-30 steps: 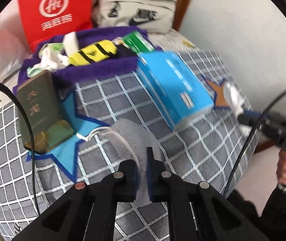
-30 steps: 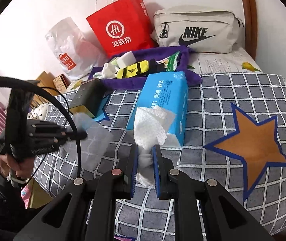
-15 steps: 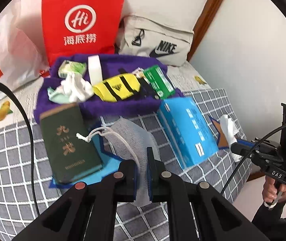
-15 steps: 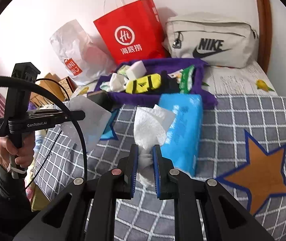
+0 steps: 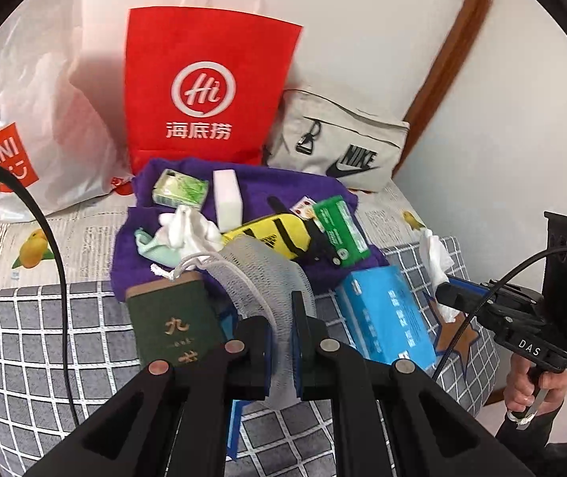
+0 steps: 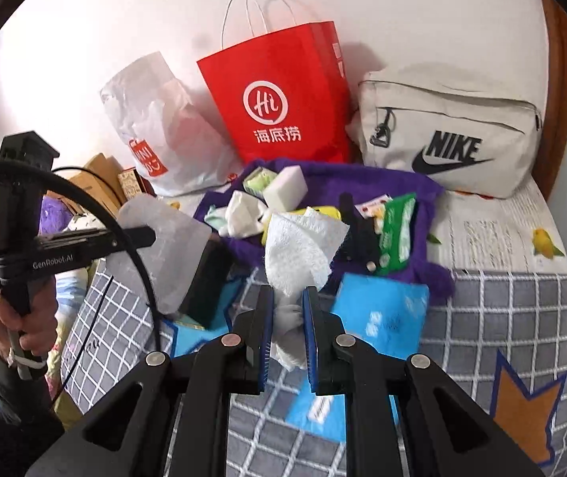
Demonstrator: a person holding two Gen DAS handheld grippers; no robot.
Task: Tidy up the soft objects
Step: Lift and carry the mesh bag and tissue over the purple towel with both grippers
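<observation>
Mesh pouch: grey netting with a white drawstring (image 5: 259,274), pinched between the closed jaws of the left gripper (image 5: 281,342); it trails up and away from the fingers, long axis pointing at the purple cloth (image 5: 299,183).
White tissue: crumpled sheet (image 6: 299,250) clamped low in the right gripper (image 6: 287,334), jaws nearly closed on it, the loose end fanning upward.
Key relation: purple cloth lies straight ahead of both grippers — beyond the blue tissue pack (image 6: 382,310); judged, the left is slightly nearer.
Count, held: one pouch, one tissue.
Count, on the cloth: one white sponge block (image 5: 227,200), one yellow-and-black pouch (image 5: 271,234), two green packs, one white rag bundle (image 5: 186,230).
Beside it: one green book (image 5: 176,318).
</observation>
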